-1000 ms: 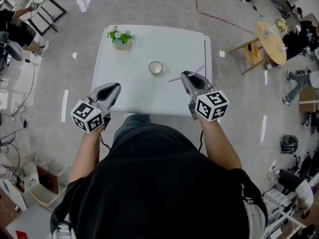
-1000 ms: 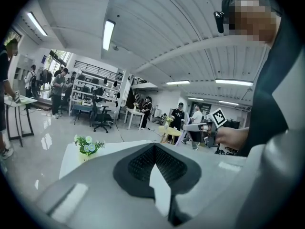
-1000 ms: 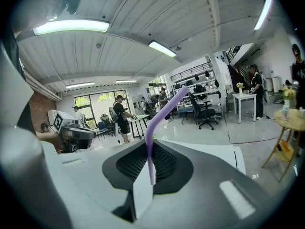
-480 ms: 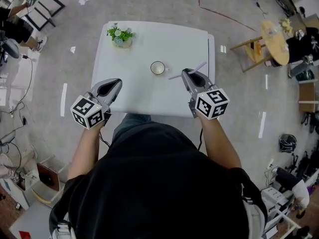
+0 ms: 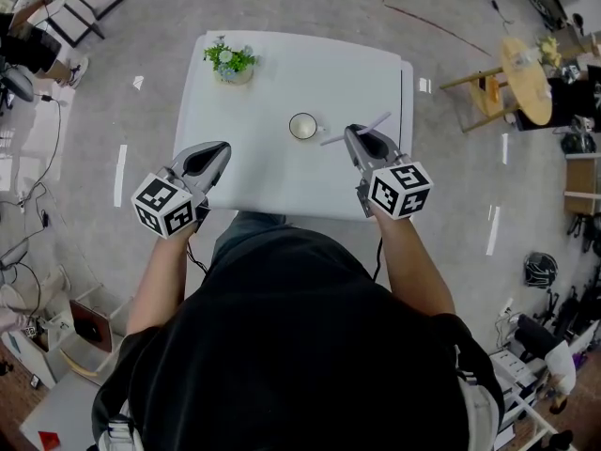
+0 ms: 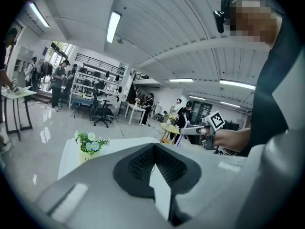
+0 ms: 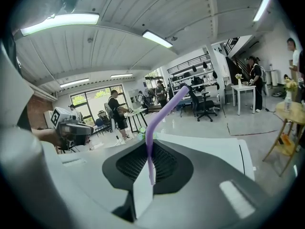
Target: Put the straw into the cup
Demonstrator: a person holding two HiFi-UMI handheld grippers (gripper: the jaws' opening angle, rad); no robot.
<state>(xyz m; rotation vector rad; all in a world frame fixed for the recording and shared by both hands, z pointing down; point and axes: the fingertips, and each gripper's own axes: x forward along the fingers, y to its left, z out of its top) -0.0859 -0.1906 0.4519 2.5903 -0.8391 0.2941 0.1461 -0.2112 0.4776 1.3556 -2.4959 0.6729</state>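
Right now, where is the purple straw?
In the head view, the straw is clamped in the shut jaws of the right gripper, over the right side of the white table, just right of the cup.

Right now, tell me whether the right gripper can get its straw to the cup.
Probably yes. The right gripper, shut on the straw, sits just right of the cup with only bare table between; the plant stands far off.

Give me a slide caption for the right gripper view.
Right gripper shut on a bent purple straw, white table ahead.
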